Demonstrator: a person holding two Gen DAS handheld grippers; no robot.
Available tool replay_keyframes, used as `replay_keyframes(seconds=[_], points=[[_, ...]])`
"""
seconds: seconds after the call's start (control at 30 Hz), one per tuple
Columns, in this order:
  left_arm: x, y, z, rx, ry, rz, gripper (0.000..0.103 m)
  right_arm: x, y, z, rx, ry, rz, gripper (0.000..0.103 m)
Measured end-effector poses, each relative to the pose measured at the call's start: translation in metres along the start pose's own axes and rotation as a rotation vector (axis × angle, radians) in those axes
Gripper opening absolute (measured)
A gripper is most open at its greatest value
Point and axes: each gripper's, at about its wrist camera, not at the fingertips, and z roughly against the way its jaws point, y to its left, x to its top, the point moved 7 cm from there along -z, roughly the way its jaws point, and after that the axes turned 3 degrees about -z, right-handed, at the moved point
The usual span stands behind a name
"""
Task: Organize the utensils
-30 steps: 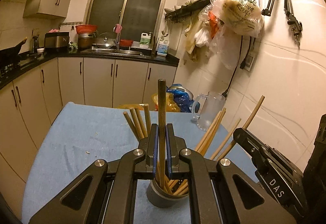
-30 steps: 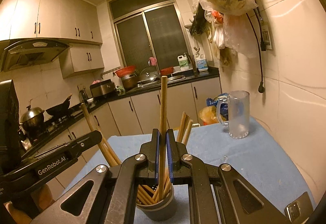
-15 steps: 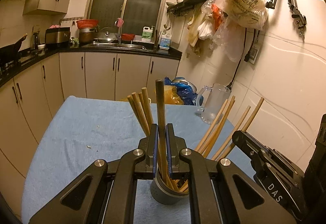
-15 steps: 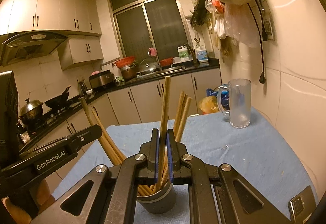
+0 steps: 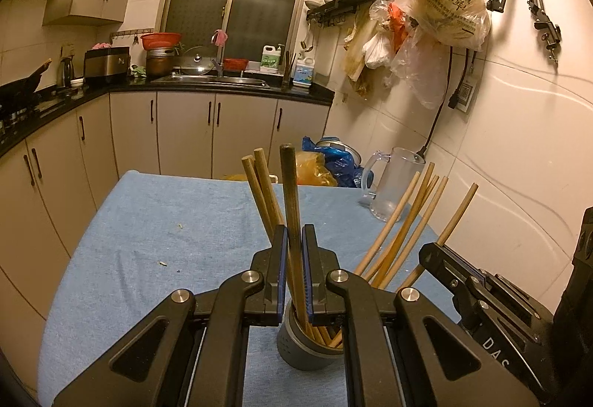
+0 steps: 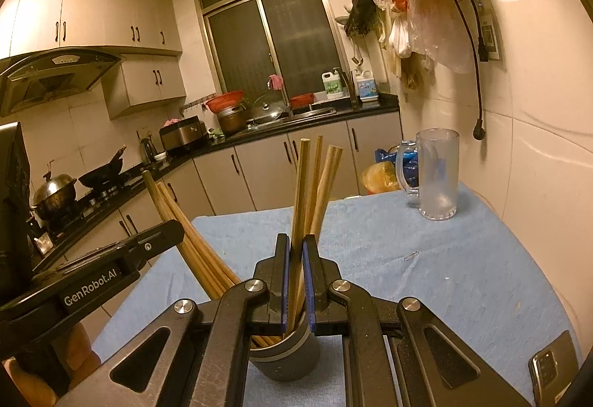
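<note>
A grey utensil cup (image 5: 307,347) stands on the blue table cloth (image 5: 166,222), holding several wooden chopsticks (image 5: 400,233). My left gripper (image 5: 292,240) is just above the cup, its jaws slightly parted around a dark chopstick (image 5: 290,192) whose lower end is in the cup. My right gripper (image 6: 295,247) is over the same cup (image 6: 285,355), jaws slightly parted around a light chopstick (image 6: 301,192) that leans in the cup. Each gripper shows at the edge of the other's view.
A frosted glass mug (image 6: 437,173) stands at the table's far right by the wall. A phone (image 6: 552,370) lies at the near right. Plastic bags (image 5: 437,14) hang on the wall. Kitchen cabinets and a sink (image 5: 215,77) lie beyond.
Both chopsticks have sunk lower into the cup and tilted. Both grippers' jaws have eased apart slightly, and the table has come closer in view.
</note>
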Motion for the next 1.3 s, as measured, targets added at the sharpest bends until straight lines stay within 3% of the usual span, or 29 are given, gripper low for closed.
replay_keyframes(seconds=[0.33, 0.37, 0.43, 0.57, 0.6, 0.73, 0.8, 0.87, 1.03, 1.17, 1.3], points=[[-0.002, 0.005, 0.000, 0.007, 0.008, 0.009, 0.009, -0.003, 0.001, -0.001, 0.018, 0.026, -0.012, 0.009], [-0.002, 0.005, 0.001, 0.008, 0.008, 0.013, 0.011, -0.003, 0.000, 0.000, 0.020, 0.027, -0.018, 0.009], [0.000, 0.007, 0.007, 0.017, -0.004, 0.018, 0.027, 0.000, -0.001, 0.006, 0.024, 0.019, -0.028, 0.009], [0.006, 0.010, 0.031, 0.032, -0.046, 0.030, 0.035, 0.012, -0.003, 0.030, 0.032, -0.020, -0.037, 0.011], [0.007, 0.011, 0.039, 0.037, -0.058, 0.033, 0.042, 0.016, -0.004, 0.037, 0.028, -0.031, -0.037, 0.014], [0.003, 0.020, 0.082, 0.101, -0.104, 0.050, 0.081, 0.021, -0.017, 0.072, -0.017, -0.068, -0.051, 0.056], [-0.007, 0.024, 0.101, 0.147, -0.098, 0.045, 0.088, 0.015, -0.023, 0.092, -0.055, -0.069, -0.043, 0.065], [-0.024, 0.027, 0.116, 0.184, -0.065, 0.044, 0.093, 0.006, -0.025, 0.104, -0.078, -0.050, -0.023, 0.078], [-0.081, 0.036, 0.132, 0.277, 0.096, 0.046, 0.097, -0.033, -0.025, 0.134, -0.154, 0.019, 0.043, 0.089], [-0.125, 0.042, 0.134, 0.403, 0.215, -0.012, 0.097, -0.067, -0.025, 0.144, -0.205, 0.089, 0.070, 0.092], [-0.155, 0.041, 0.133, 0.474, 0.301, -0.088, 0.098, -0.093, -0.026, 0.148, -0.225, 0.142, 0.086, 0.092]])
